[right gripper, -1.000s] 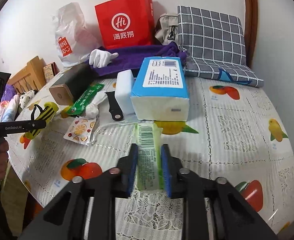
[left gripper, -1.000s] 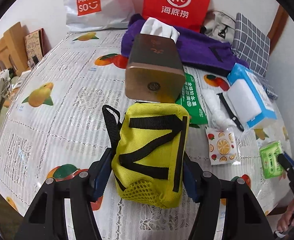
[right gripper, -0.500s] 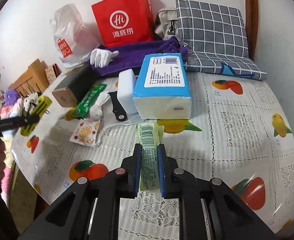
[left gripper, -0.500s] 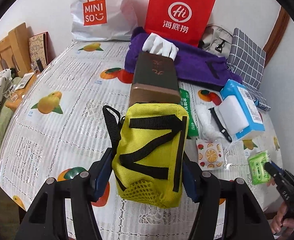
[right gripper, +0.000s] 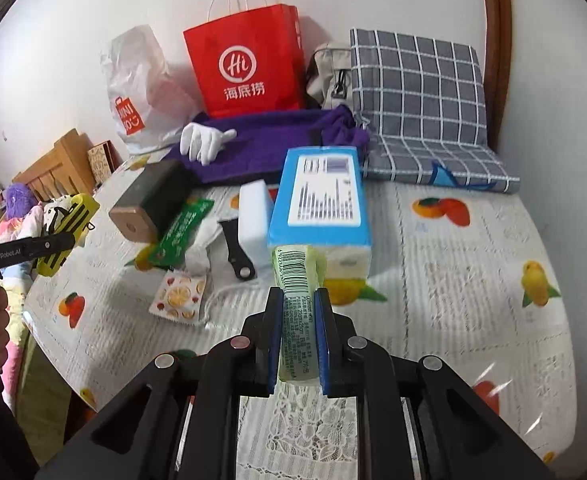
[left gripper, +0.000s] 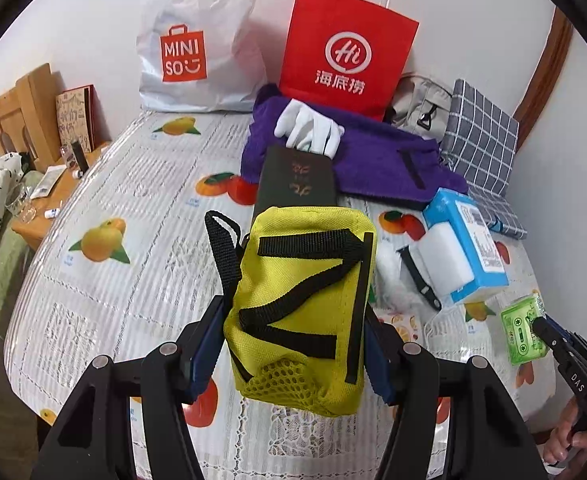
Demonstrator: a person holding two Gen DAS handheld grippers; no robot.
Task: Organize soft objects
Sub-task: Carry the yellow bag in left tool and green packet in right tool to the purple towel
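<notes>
My left gripper (left gripper: 293, 312) is shut on a yellow pouch with black straps (left gripper: 305, 304) and holds it above the table's front edge; the pouch also shows in the right wrist view (right gripper: 69, 232). My right gripper (right gripper: 298, 304) is shut on a green tissue packet (right gripper: 297, 300), lifted off the table; it shows in the left wrist view (left gripper: 523, 330). On the table lie a blue tissue pack (right gripper: 321, 204), a white sponge (right gripper: 253, 220), a white glove (right gripper: 203, 142), a purple cloth (right gripper: 277, 136) and a fruit-print packet (right gripper: 179, 296).
A dark box with a wooden end (right gripper: 149, 200), a green sachet (right gripper: 181, 232) and a black strap piece (right gripper: 237, 256) lie mid-table. A red paper bag (right gripper: 249, 64), a white Miniso bag (left gripper: 197, 40), a beige bag (right gripper: 329, 76) and a checked cushion (right gripper: 417, 96) stand at the back.
Both grippers have risen and drawn back from the table with their loads. The right gripper has squeezed tighter on the green packet and lifted it off the tablecloth.
</notes>
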